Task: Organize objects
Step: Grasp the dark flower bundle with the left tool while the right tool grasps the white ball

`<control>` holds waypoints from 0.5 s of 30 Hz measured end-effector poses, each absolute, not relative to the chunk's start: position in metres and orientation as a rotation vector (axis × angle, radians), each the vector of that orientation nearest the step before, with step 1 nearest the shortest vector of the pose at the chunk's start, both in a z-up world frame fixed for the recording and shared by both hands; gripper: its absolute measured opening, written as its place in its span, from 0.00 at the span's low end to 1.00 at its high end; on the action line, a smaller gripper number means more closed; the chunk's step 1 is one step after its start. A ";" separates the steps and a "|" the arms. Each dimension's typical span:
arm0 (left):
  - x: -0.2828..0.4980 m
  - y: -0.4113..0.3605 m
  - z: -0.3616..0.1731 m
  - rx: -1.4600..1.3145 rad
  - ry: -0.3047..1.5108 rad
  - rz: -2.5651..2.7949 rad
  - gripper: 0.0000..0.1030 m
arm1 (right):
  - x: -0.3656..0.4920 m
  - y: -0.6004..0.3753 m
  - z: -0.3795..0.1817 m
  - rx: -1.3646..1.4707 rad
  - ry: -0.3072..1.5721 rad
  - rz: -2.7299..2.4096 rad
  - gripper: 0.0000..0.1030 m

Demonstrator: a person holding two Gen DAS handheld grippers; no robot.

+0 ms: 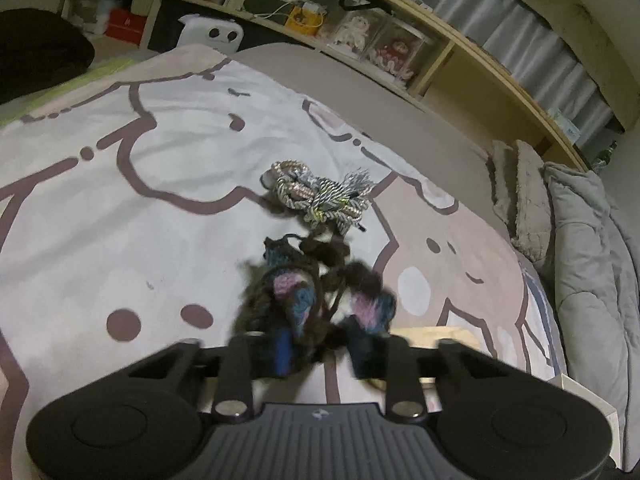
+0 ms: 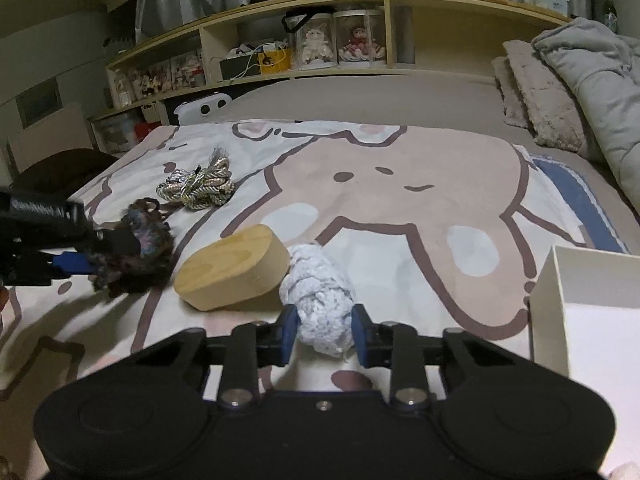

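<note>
On the bed (image 2: 400,208), the right gripper (image 2: 324,334) has its fingers closed on a white yarn bundle (image 2: 318,300) beside a wooden block (image 2: 232,266); the left gripper (image 1: 330,354) clamps a dark knitted tangle (image 1: 304,292); a braided cord (image 1: 320,196) lies beyond.

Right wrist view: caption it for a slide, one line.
Right gripper shut on a white yarn bundle beside a wooden block, white box at right.
</note>
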State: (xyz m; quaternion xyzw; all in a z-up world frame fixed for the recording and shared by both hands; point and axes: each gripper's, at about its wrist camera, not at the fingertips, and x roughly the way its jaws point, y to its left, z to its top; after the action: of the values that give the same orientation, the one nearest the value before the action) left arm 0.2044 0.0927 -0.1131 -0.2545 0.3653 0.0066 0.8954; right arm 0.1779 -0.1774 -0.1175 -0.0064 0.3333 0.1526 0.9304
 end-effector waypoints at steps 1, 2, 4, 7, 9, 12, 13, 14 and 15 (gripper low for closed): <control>0.203 0.093 -0.113 -0.531 0.761 0.012 0.21 | 0.175 -0.178 -0.115 -0.012 0.687 0.310 0.23; 0.202 0.093 -0.111 -0.530 0.766 0.010 0.18 | 0.173 -0.179 -0.113 -0.013 0.695 0.306 0.23; 0.198 0.092 -0.107 -0.525 0.766 0.014 0.17 | 0.164 -0.181 -0.108 -0.012 0.709 0.298 0.22; 0.189 0.091 -0.098 -0.533 0.771 0.004 0.15 | 0.150 -0.188 -0.101 0.009 0.730 0.292 0.20; 0.181 0.091 -0.093 -0.544 0.779 -0.009 0.15 | 0.138 -0.191 -0.095 0.011 0.745 0.293 0.16; 0.166 0.087 -0.087 -0.530 0.811 -0.027 0.15 | 0.120 -0.193 -0.085 -0.001 0.756 0.287 0.15; 0.162 0.084 -0.086 -0.515 0.824 -0.032 0.15 | 0.114 -0.194 -0.082 0.003 0.756 0.286 0.15; 0.157 0.082 -0.085 -0.498 0.838 -0.037 0.15 | 0.109 -0.194 -0.081 0.007 0.760 0.285 0.15; 0.153 0.080 -0.084 -0.485 0.851 -0.043 0.15 | 0.103 -0.195 -0.080 0.010 0.766 0.286 0.15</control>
State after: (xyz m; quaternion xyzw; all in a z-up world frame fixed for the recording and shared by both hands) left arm 0.1530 0.0795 -0.0841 -0.2329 0.4088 -0.0205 0.8822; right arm 0.1031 -0.1946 -0.0795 0.0049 0.3725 0.1388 0.9176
